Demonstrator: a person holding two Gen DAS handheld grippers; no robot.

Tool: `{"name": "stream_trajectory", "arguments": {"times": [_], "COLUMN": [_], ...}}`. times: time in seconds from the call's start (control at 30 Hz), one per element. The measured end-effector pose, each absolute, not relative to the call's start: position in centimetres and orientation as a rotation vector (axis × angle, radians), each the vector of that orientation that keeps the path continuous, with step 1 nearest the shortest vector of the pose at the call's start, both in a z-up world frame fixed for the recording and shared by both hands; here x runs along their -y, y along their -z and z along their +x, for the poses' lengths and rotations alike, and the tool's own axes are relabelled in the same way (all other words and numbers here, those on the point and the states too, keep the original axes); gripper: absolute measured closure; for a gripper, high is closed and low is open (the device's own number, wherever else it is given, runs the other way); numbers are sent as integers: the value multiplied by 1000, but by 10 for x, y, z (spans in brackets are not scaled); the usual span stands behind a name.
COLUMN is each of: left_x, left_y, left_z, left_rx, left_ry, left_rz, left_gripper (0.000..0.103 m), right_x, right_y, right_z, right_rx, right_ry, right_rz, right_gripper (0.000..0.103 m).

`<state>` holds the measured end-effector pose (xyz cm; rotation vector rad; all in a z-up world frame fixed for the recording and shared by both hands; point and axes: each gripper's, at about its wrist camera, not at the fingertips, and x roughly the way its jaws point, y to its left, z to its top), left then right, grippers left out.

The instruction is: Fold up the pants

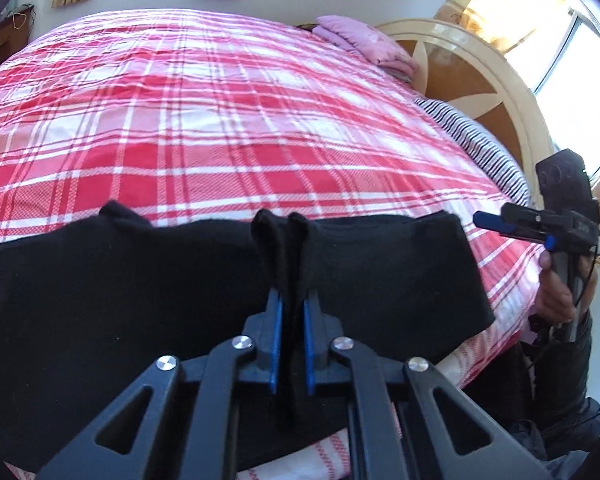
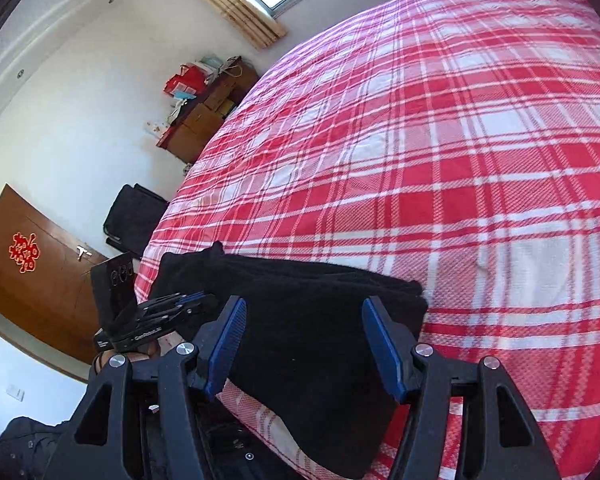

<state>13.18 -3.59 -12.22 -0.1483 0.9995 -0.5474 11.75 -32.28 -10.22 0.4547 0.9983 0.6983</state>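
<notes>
Black pants (image 1: 380, 280) lie along the near edge of a bed with a red and white plaid sheet (image 1: 220, 120). My left gripper (image 1: 292, 304) is shut on a pinched-up fold of the black fabric, which stands up between the blue pads. In the right wrist view the pants (image 2: 320, 380) show as a folded stack with its square end toward the right. My right gripper (image 2: 305, 308) hovers open over that end with nothing between its fingers. From the left wrist view, the right gripper (image 1: 496, 222) is off the pants' right end, held by a hand (image 1: 556, 300).
A folded pink cloth (image 1: 364, 40) and a striped pillow (image 1: 472, 140) lie by the round headboard (image 1: 480, 80). Beyond the bed's left side stand a cluttered wooden cabinet (image 2: 204, 120), a black bag (image 2: 136, 216) and a brown door (image 2: 32, 272).
</notes>
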Motion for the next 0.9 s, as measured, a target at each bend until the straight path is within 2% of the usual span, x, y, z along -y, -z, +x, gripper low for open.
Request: {"name": "stream_trajectory", "arguments": {"times": [0.17,0.27,0.33,0.4,0.47,0.57,0.9], "left_x": [32,36,36,36,36,31,-27], "left_y": [134,134,132,130,130,129,112], "left_z": [132,127,124,121,119,117,115], "left_rx": [-1024,-1003,-987,-968,-960,-944,-894], "left_ry": [511,501,474,451,421,394,205], "left_rz": [-112,-64,-24,7,51,100,231], "left_gripper": [92,86,74,56,49,49,43], "right_x": [309,313,311,301,277,240,254], "right_y": [148,147,133,124,124,153,130], "right_z": [131,133,125,116,101,87,85], "right_rx": [-1087,-1078,-1047,-1034,-1064,-1182,-1044], "right_ry": [-647,-666,-693,-778,-895,-907,-887], "right_rz": [463,507,466,422,324,105,190], "right_gripper": [39,40,39,38,36,34,34]}}
